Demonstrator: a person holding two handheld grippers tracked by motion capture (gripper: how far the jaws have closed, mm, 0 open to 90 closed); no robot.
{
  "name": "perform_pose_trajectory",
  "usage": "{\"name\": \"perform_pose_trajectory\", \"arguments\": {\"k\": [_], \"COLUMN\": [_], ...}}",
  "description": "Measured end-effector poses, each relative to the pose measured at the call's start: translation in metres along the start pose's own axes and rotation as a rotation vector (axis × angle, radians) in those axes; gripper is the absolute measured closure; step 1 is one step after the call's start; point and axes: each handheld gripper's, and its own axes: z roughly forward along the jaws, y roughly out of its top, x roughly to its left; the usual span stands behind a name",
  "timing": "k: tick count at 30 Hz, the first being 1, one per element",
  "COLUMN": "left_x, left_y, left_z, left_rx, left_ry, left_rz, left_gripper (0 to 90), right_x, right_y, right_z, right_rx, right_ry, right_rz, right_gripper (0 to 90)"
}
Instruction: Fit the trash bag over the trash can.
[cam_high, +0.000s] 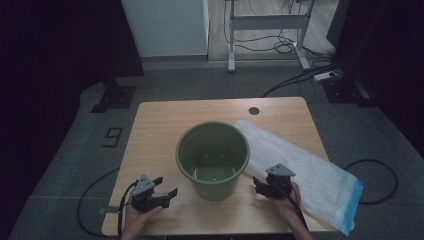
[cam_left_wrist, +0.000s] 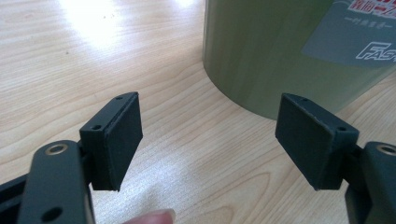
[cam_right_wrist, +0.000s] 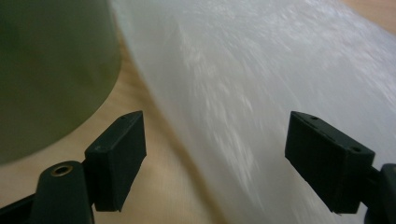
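Open tongs (cam_left_wrist: 208, 140) near green bucket (cam_left_wrist: 271, 51)

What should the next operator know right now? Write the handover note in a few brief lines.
Left gripper: open, holding nothing, left of the green bucket.
Right gripper: open, nothing between the jaws, at the near edge of the white plastic bag.
Bucket: upright, mid-table, looks unlined.
Bag: flat on the wooden table, right of the bucket.
Left: probably grip the bag and line the bucket.
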Motion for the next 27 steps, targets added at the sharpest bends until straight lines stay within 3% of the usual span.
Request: {"name": "perform_pose_trajectory", "arguments": {"k": [6, 7, 10, 12, 13, 14, 17, 19, 20, 22, 24, 25, 27], "left_x": [0.003, 0.004, 0.004, 0.003, 0.002, 0.002, 0.001, 0.001, 0.001, 0.000, -0.001, -0.001, -0.001], "left_y": [-0.001, -0.001, -0.002, -0.002, -0.002, -0.002, -0.002, -0.003, -0.003, -0.003, -0.003, -0.003, -0.003], "left_z": [-0.002, -0.002, -0.001, 0.000, 0.000, 0.001, 0.001, 0.002, 0.002, 0.003, 0.004, 0.004, 0.004], "left_rx": [-0.001, -0.002, 0.001, 0.006, 0.009, 0.012, 0.014, 0.017, 0.020, 0.036, 0.040, 0.039, 0.040], "left_ry": [0.003, 0.006, 0.009, 0.008, 0.007, 0.008, 0.007, 0.009, 0.013, 0.036, 0.038, 0.038, 0.038], "left_rz": [-0.005, -0.011, -0.014, -0.010, -0.008, -0.004, -0.003, -0.002, -0.001, 0.021, 0.027, 0.027, 0.026], "left_gripper": [22.7, 22.7, 22.9, 22.9, 23.0, 23.0, 23.1, 23.1, 23.1, 23.2, 23.2, 23.2, 23.2], "right_x": [0.009, 0.006, 0.004, 0.000, -0.004, -0.004, -0.009, -0.015, -0.015, -0.023, -0.031, -0.038, -0.041], "right_y": [0.010, 0.010, 0.010, 0.009, 0.009, 0.009, 0.009, 0.008, 0.008, 0.007, 0.006, 0.006, 0.007], "right_z": [0.033, 0.035, 0.035, 0.035, 0.035, 0.035, 0.034, 0.034, 0.034, 0.034, 0.029, 0.021, 0.016], "right_rx": [0.068, 0.083, 0.081, 0.071, 0.063, 0.063, 0.062, 0.063, 0.063, 0.059, 0.020, -0.024, -0.047], "right_ry": [-0.027, -0.050, -0.073, -0.082, -0.062, -0.062, -0.077, -0.089, -0.089, -0.051, -0.030, -0.027, -0.014], "right_rz": [-0.006, 0.034, 0.055, 0.063, 0.071, 0.071, 0.043, 0.055, 0.055, 0.106, 0.145, 0.167, 0.183], "right_gripper": [23.2, 27.3, 33.8, 45.3, 58.6, 58.6, 76.5, 87.8, 87.8, 88.5, 88.7, 88.7, 88.8]}}
